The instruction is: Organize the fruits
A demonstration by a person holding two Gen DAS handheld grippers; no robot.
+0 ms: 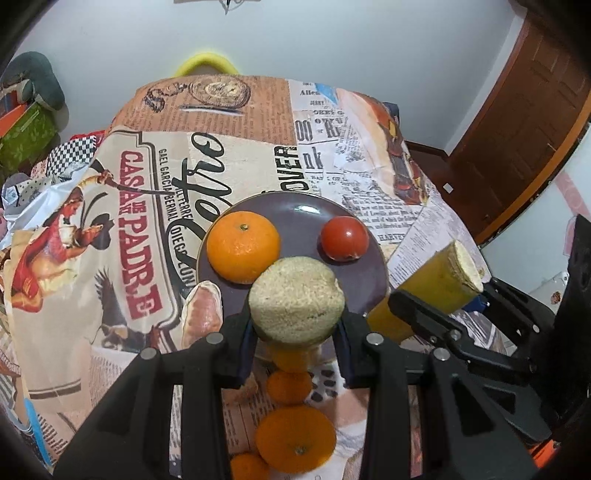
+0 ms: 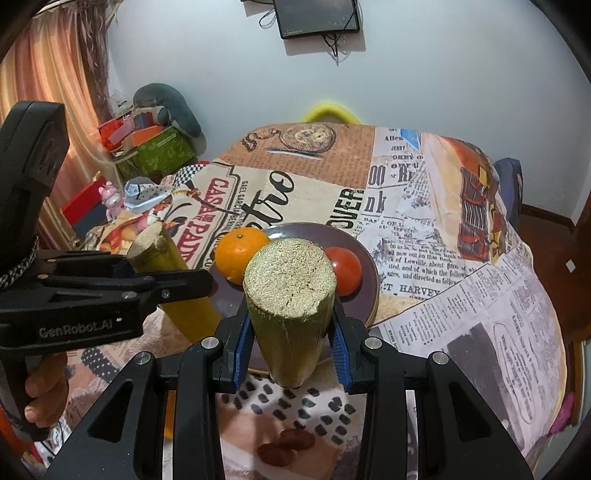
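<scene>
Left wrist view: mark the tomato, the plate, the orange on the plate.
tomato (image 1: 344, 238), left wrist view, middle of its skin
plate (image 1: 364, 286), left wrist view, bare surface
orange (image 1: 242, 246), left wrist view, centre of peel

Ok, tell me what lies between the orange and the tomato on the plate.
Only bare purple plate lies between the orange and the tomato; the left wrist view shows it clearly.

Printed tablecloth (image 1: 155, 177), wall-mounted screen (image 2: 317, 16)

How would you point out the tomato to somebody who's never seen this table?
Find the table with the newspaper-print cloth, then the dark purple plate on it. Two round things sit there: the tomato is the smaller, smooth red one on the right, beside the orange.
</scene>
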